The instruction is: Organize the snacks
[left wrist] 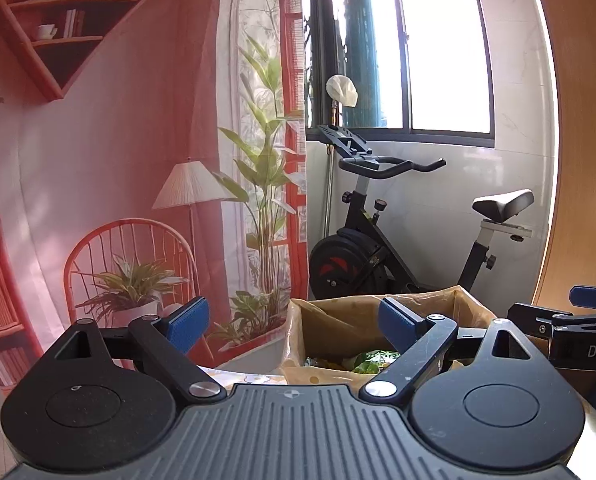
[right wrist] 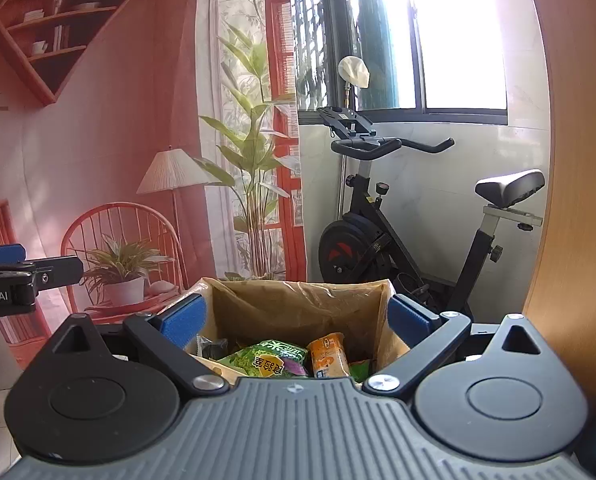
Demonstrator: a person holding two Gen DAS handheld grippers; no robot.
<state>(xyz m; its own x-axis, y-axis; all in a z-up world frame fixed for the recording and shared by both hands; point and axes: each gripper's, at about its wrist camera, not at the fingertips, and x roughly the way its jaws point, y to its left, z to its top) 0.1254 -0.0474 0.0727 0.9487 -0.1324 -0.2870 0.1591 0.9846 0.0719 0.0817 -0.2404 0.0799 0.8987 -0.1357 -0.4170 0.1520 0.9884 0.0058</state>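
Ahead of my tongs I see a table with a yellow floral cloth (left wrist: 258,380). On it stands a cardboard box (right wrist: 298,304), open-topped, lined with clear plastic, between the right tongs' tips.

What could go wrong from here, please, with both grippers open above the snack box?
The left gripper and right gripper hang close together, so they might collide on the next reach. The cardboard box has a loose plastic liner that a finger could snag. The green packet and orange packet lie piled, so one could be pinched by mistake.
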